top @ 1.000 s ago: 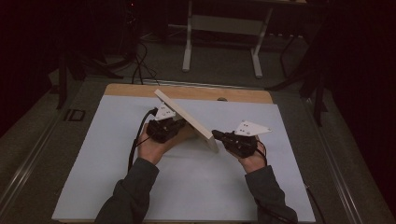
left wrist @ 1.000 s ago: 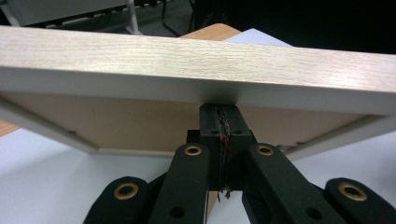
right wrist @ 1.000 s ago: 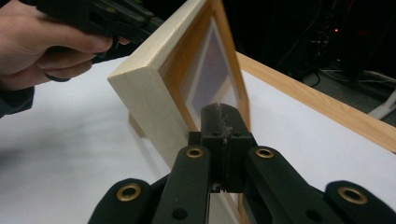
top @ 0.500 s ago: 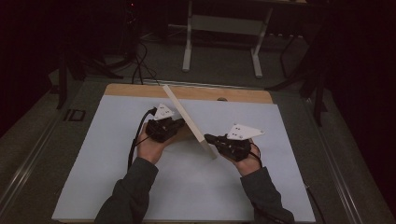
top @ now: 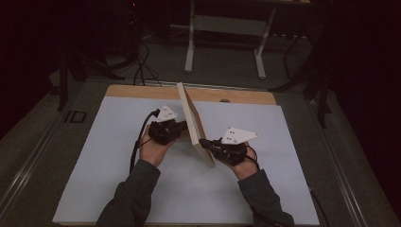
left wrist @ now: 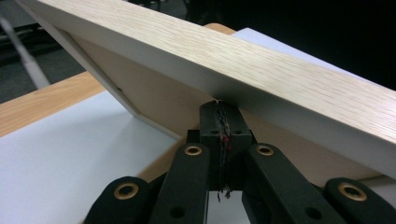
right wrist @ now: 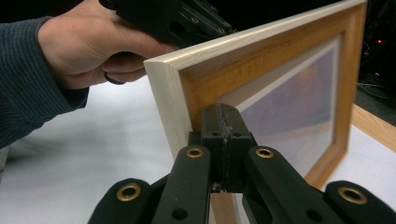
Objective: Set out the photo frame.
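I hold the light wooden rectangular picture frame (top: 193, 120) tilted on edge above the white-covered desk (top: 94, 165), left gripper (top: 176, 128) and right gripper (top: 206, 142) each clamped thinly on its rim, so uneven pull risks it slipping.

wooden table (top: 142, 91), white sheet (top: 94, 156) covering it

One picture frame (top: 194, 123), two grippers (top: 182, 126), one table (top: 94, 156).
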Demonstrator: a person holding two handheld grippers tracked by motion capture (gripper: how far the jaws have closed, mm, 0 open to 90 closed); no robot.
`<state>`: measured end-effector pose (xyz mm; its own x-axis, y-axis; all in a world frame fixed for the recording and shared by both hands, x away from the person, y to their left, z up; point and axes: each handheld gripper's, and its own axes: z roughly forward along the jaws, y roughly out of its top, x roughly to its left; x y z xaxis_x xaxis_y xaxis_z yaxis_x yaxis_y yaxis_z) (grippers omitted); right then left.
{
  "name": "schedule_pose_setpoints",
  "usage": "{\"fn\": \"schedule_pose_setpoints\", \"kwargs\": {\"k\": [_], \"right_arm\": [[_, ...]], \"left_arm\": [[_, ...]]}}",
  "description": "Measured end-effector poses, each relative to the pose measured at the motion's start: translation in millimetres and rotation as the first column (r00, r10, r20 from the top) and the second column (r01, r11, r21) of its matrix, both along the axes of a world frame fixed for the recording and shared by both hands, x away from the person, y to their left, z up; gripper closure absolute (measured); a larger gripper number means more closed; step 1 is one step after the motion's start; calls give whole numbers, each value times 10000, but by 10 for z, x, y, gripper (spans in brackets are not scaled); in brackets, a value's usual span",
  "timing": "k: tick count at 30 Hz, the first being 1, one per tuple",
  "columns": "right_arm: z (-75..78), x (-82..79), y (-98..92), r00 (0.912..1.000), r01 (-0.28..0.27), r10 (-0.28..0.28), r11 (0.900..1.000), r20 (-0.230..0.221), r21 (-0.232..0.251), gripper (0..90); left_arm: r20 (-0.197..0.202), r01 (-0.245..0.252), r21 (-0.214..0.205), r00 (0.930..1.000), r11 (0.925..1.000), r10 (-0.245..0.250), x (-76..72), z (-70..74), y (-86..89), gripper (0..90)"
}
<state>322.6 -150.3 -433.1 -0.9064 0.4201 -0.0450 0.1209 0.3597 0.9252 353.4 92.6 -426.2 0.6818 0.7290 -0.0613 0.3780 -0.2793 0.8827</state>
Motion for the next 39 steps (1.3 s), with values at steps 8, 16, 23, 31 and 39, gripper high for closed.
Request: {"fn": "schedule_pose_setpoints", "kwargs": {"k": [8,16,23,31,39], "right_arm": [[12,-5,68,9999,-119,119,9999,-8,-27,897],[17,-1,170,9995,-317,317,9995,-39,30,897],[25,0,235,9991,-415,415,9991,-26,28,897],[42,11,304,9988,-482,482,9988,14,-33,897],[39,17,322,9991,-405,406,9991,120,-83,895]], "left_arm": [[114,307,32,9995,9995,-307,-19,-8,-18,900],[148,550,-75,9984,9985,-549,-44,-23,-10,900],[156,799,-130,9967,9967,-797,-53,-29,13,900],[72,1100,-464,9939,9929,-1097,-53,-68,85,900],[79,1185,-444,9930,9920,-1182,-50,-69,107,900]]}}
